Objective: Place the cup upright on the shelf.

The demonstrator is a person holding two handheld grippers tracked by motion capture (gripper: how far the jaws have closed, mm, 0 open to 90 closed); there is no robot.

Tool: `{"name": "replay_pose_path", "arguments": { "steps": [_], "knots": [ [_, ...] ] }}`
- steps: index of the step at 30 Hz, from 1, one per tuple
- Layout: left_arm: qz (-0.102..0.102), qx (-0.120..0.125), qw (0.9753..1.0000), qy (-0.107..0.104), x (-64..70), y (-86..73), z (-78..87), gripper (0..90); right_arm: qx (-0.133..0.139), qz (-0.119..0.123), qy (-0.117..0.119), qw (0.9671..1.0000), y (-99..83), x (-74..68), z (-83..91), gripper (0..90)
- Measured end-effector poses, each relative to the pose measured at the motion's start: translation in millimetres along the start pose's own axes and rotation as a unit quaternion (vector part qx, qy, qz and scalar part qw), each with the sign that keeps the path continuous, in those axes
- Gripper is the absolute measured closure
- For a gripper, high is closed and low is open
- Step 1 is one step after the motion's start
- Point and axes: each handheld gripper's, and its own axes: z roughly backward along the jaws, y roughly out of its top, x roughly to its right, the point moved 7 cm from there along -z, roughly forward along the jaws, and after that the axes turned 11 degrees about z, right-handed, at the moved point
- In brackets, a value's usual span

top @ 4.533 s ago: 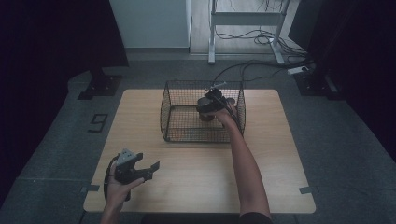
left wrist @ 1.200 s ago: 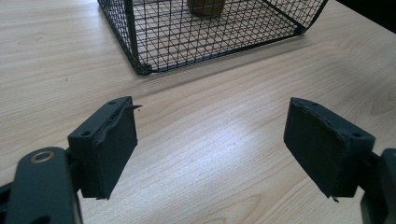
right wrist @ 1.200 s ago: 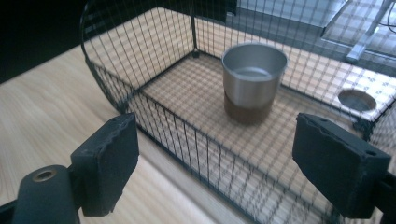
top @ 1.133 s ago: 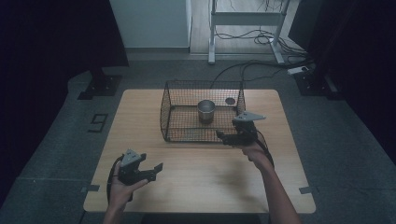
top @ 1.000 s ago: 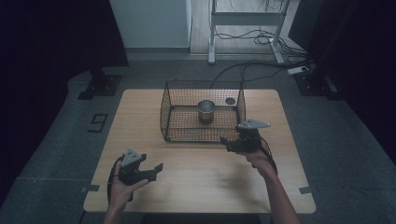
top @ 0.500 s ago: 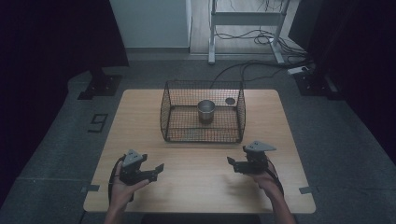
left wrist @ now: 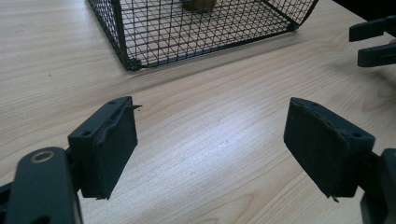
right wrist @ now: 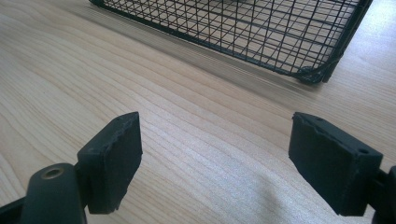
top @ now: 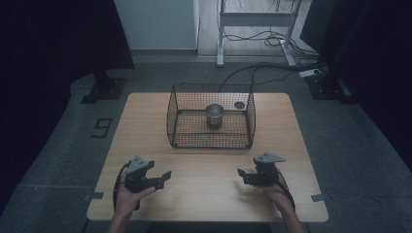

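A black wire basket [top: 212, 141] stands on the far half of the wooden table [top: 145, 121]. Inside it a metal cup [top: 214, 115] stands upright, and a small dark round thing [top: 239, 105] lies near its back right corner. My left gripper [top: 164, 178] rests open near the table's front left, held by a hand. My right gripper [top: 244, 175] is open at the front right, pointing left. In the left gripper view the jaws stand wide apart over bare wood, with the basket [left wrist: 196, 28] ahead and the right gripper's fingertips [left wrist: 373, 42] at the top right. The right gripper view shows open jaws and the basket's [right wrist: 243, 28] near edge.
Bare wood lies between the two grippers and the basket. Beyond the table are a grey floor, a metal frame [top: 252, 29] with cables [top: 262, 39], and dark stands at both sides. A "9" mark [top: 103, 127] is on the floor at the left.
My right gripper came out of the basket, leaving the cup standing inside, and moved back toward the table's front right. The left gripper stayed in place.
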Motion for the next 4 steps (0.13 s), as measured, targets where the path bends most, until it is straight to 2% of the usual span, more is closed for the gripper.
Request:
{"name": "replay_pose_path", "arguments": {
  "steps": [4],
  "knots": [
    [0.001,0.000,1.0000,0.001,-0.6,0.1,-0.2,17.6,-0.002,0.000,0.000,1.0000,-1.8,0.0,-1.8,17.2]
  ]
}}
